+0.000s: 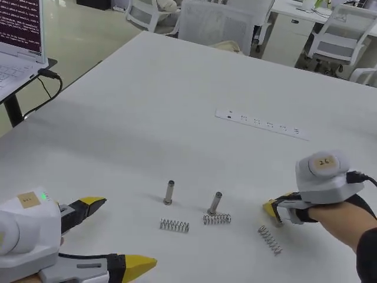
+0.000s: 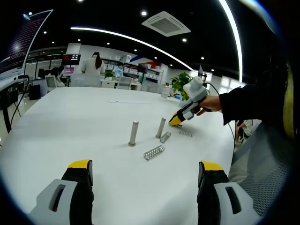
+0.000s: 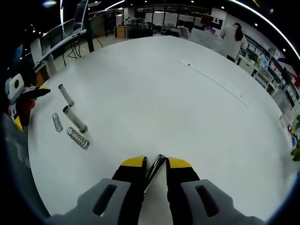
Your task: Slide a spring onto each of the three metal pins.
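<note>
Office; mesh chairs (image 1: 215, 23), laptop (image 1: 20, 29), ceiling AC (image 2: 166, 23)

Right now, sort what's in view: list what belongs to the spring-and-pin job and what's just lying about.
Job: left pin, middle pin, both upright; third pin between the fingers of the right gripper; left spring, middle spring, right spring, all lying flat.

Lying about: power strip, laptop, laptop cable.

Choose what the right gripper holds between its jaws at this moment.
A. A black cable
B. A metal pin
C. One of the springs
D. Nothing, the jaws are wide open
B: in the right gripper view, the right gripper has its yellow-tipped jaws closed on a thin metal pin that runs up between them.
</note>
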The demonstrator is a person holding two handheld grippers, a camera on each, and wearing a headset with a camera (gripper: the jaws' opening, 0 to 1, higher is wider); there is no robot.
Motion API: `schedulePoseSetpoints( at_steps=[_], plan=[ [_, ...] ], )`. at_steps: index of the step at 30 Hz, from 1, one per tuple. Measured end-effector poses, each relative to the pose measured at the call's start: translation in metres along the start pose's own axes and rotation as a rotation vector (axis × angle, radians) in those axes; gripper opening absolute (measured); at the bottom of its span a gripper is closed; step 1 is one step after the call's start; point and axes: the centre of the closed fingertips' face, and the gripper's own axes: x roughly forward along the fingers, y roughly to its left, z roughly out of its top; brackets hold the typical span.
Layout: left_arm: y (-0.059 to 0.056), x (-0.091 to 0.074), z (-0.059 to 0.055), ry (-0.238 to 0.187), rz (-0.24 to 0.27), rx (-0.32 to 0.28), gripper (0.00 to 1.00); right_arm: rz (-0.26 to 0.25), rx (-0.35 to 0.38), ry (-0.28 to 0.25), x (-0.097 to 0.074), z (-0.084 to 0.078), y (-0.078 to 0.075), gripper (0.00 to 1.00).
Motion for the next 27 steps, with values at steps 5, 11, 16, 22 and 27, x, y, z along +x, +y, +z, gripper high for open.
schedulePoseSetpoints(
  at_steps=[5,11,16,22,27],
  plan=[
    [-0.0002,-0.0001,0.0002,0.0,0.0,0.0,0.9,-0.008,-0.011,0.011,0.0015,-0.0005,-0.0003,0.13],
    [-0.0007,-0.0002,0.0002,0.003,-0.002,0.004,0.9,-0.021,-0.016,0.019,0.0033,0.0023,0.0005,0.11],
    [-0.0009,-0.0002,0.0005,0.002,-0.002,0.003,0.9,-0.027,-0.01,0.03,0.0029,0.0016,0.0003,0.1],
    [-0.0007,-0.0002,0.0003,0.003,-0.002,0.003,0.9,-0.017,0.011,0.038,0.0031,0.0006,0.0001,0.09],
    [-0.0008,0.0,0.0002,0.003,-0.002,0.002,0.9,-0.006,0.029,0.051,0.003,0.0006,0.0011,0.08]
  ],
)
